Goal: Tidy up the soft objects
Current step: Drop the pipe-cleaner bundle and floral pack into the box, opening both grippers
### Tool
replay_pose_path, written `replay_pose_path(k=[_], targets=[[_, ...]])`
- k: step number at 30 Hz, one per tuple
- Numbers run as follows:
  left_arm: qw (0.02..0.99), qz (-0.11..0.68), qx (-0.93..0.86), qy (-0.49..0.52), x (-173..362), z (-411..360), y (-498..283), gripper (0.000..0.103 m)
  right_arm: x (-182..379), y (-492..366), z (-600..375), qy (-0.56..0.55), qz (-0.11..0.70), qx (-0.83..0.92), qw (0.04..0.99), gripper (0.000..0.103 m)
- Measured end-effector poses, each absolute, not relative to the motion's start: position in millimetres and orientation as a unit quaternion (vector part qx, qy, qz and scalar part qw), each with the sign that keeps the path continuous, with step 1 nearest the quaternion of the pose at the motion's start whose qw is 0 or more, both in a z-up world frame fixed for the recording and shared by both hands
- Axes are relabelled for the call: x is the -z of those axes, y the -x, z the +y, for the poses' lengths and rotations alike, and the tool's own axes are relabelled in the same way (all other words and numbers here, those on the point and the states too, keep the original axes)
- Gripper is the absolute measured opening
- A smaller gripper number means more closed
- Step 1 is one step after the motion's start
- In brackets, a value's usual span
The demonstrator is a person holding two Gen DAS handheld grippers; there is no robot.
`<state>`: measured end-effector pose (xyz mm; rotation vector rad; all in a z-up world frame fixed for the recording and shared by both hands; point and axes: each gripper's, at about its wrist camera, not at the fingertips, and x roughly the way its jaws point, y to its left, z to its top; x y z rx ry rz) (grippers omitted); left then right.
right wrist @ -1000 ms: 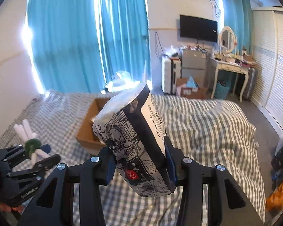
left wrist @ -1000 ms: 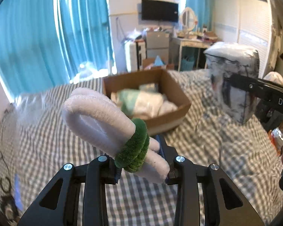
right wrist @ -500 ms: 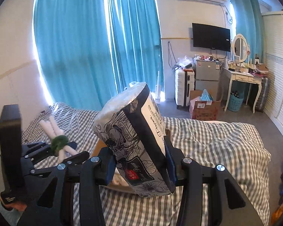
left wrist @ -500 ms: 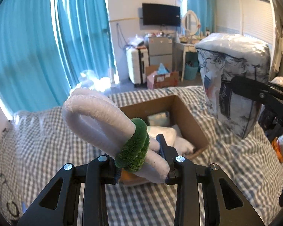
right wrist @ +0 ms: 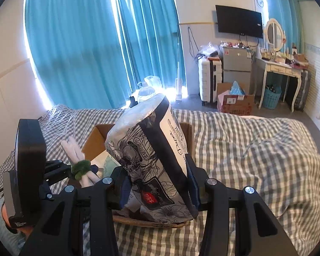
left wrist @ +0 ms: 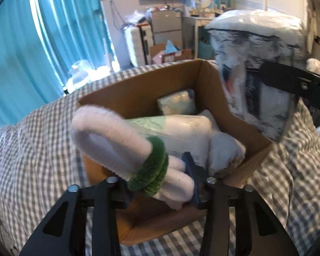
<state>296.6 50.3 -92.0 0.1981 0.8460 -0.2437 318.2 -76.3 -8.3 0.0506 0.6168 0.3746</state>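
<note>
A white plush bundle (left wrist: 117,140) tied with a green fuzzy band (left wrist: 153,170) sits between the jaws of my left gripper (left wrist: 160,188), which are opening while the pads still touch it. It hangs over the near part of an open cardboard box (left wrist: 138,89) on the bed. My right gripper (right wrist: 157,181) is shut on a black-and-white flower-print tissue pack (right wrist: 147,149), held tilted above the box's (right wrist: 91,143) right side. The same pack (left wrist: 256,74) shows at the right of the left wrist view. The left gripper (right wrist: 83,170) and bundle (right wrist: 74,149) appear at the lower left.
Inside the box lie soft green-and-white packs (left wrist: 181,128) and a white cloth lump (left wrist: 226,151). The bed has a grey checked cover (right wrist: 256,149). Beyond it stand blue curtains (right wrist: 85,42), a white suitcase (right wrist: 209,79), a floor box (right wrist: 234,102) and a white desk (right wrist: 281,68).
Both grippers have moved forward and down over the box, which now fills the left wrist view. The left jaws stand slightly wider around the bundle. The tissue pack stays gripped.
</note>
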Motion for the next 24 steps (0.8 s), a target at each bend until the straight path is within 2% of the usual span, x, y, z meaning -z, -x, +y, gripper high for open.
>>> replay_pose_path(k=[1,2,3,5,18,24], targets=[[0.899,0.407,0.121,-0.104,88,50,-299,0.049,10,-319,-77,-0.027,0.302,-0.186,0.935,0.044],[0.902,0.397,0.117,-0.125,86,45,-295,0.056,10,-320,-77,-0.029,0.302,-0.187,0.934,0.044],[0.905,0.388,0.109,-0.136,84,43,-291,0.069,10,-319,-76,-0.029,0.302,-0.187,0.934,0.044],[0.915,0.365,0.081,-0.154,76,40,-283,0.081,8,-318,-74,-0.029,0.3,-0.186,0.935,0.044],[0.945,0.313,0.044,-0.079,22,89,-252,0.082,-19,-310,-47,0.014,0.28,-0.189,0.941,0.045],[0.954,0.296,0.003,-0.051,32,133,-262,0.082,13,-345,8,0.13,0.275,-0.113,0.946,0.045]])
